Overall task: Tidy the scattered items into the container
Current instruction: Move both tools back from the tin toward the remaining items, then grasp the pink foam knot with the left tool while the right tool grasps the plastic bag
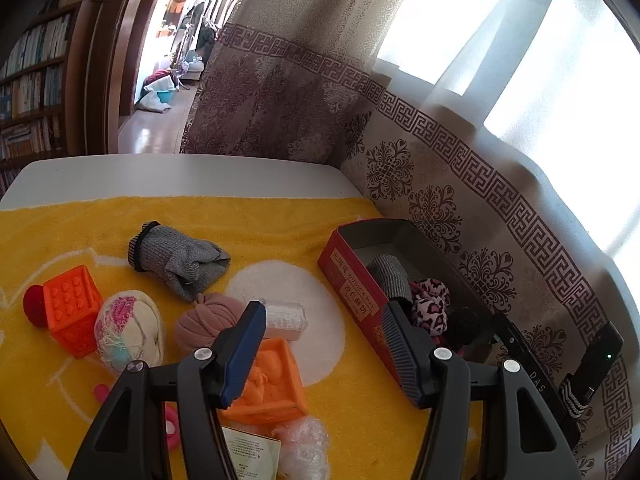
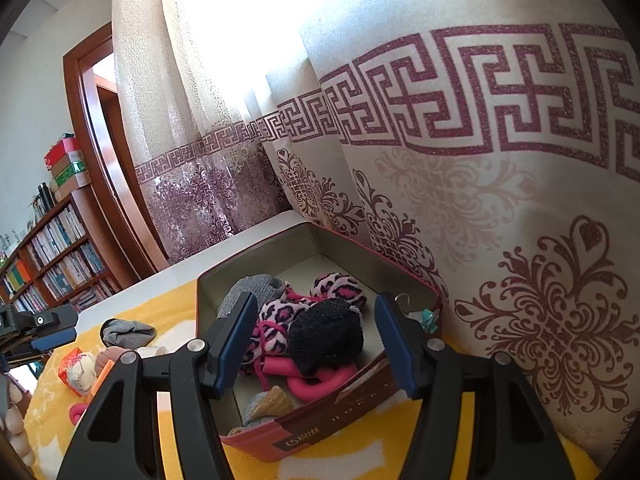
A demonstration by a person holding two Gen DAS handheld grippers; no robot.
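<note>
A red tin box (image 1: 348, 280) stands on the yellow towel (image 1: 260, 220) at the right, against the curtain; it also shows in the right wrist view (image 2: 320, 424). It holds a grey sock (image 2: 252, 290), a leopard-print plush (image 2: 276, 320), a black fuzzy ball (image 2: 326, 332) and a pink ring (image 2: 316, 386). My right gripper (image 2: 314, 340) is open and empty above the box. My left gripper (image 1: 324, 344) is open and empty over the towel, left of the box. Scattered below it lie a grey glove (image 1: 180, 260), a mauve cloth ball (image 1: 204, 320), two orange blocks (image 1: 72, 308) (image 1: 272, 384) and a white yarn ball (image 1: 128, 332).
A patterned curtain (image 1: 460, 200) hangs close behind the box. A clear plastic tube (image 1: 286, 314), bubble wrap (image 1: 304, 448), a paper card (image 1: 252, 456) and a red round object (image 1: 34, 304) lie on the towel. A bookshelf (image 1: 32, 92) and a doorway are at the left.
</note>
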